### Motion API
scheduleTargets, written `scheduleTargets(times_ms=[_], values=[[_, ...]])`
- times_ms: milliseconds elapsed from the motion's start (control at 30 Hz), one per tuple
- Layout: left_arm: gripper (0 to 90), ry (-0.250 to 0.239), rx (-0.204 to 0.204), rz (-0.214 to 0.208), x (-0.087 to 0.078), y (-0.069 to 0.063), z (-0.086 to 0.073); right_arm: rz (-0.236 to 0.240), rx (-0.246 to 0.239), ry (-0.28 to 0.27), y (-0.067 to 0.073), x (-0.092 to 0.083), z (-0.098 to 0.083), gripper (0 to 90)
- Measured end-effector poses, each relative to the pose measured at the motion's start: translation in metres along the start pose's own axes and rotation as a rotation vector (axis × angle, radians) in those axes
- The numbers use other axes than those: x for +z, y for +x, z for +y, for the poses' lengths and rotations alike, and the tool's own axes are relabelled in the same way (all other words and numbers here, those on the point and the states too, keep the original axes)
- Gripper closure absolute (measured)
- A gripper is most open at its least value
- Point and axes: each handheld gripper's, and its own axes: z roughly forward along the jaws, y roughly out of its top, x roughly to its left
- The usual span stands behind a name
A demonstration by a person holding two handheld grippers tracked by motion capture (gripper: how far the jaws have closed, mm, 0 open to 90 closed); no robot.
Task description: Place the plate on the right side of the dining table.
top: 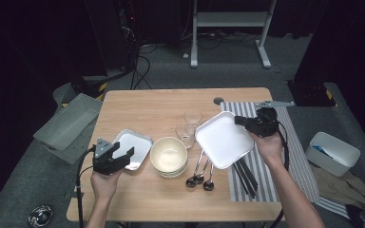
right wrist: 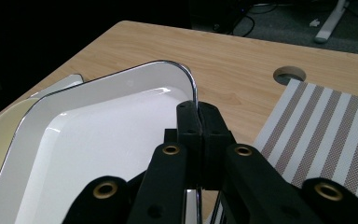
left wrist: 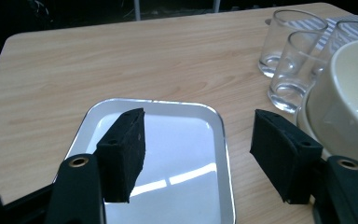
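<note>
Right gripper (top: 240,120) at the right of the light wooden table (top: 147,107); fingers (right wrist: 186,122) pressed together on the rim of a large white square tray with a chrome edge (top: 222,139), clamped at its far right corner; tray held tilted, lifted off the table, its low side above the spoons and close to the bowls; in the right gripper view (right wrist: 198,140) the thin rim runs straight between the two pads, tray (right wrist: 98,135) spreading away to the left.

Left gripper (top: 123,154) at the near left; fingers (left wrist: 123,154) spread wide, nothing between them; it hangs over the near edge of a smaller square white tray with a silvery rim (top: 132,148), which lies flat on the table; whether the pads touch that tray I cannot tell; left gripper view (left wrist: 198,156) has one finger over the tray (left wrist: 177,154) and the other outside its right rim.

Between the two trays: a stack of cream round bowls (top: 169,156), just beside the small tray; behind it three clear drinking glasses (top: 188,124) clustered; three metal spoons (top: 198,176) near the front, bowls toward the person; dark chopsticks (top: 245,175) lying on the brown-and-white striped placemat (top: 294,156) under the right forearm.
</note>
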Motion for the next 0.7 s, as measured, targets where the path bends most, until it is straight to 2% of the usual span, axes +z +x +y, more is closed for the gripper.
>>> scheduleTargets(times_ms=[500, 700], values=[[34.2, 0.023, -0.044, 0.049, -0.006, 0.016, -0.033, -0.028, 0.022, -0.009, -0.011, -0.009, -0.006, 89.0], [33.5, 0.030, -0.038, 0.063, -0.006, 0.017, -0.046, -0.035, 0.035, -0.014, -0.014, -0.010, -0.010, 89.0]])
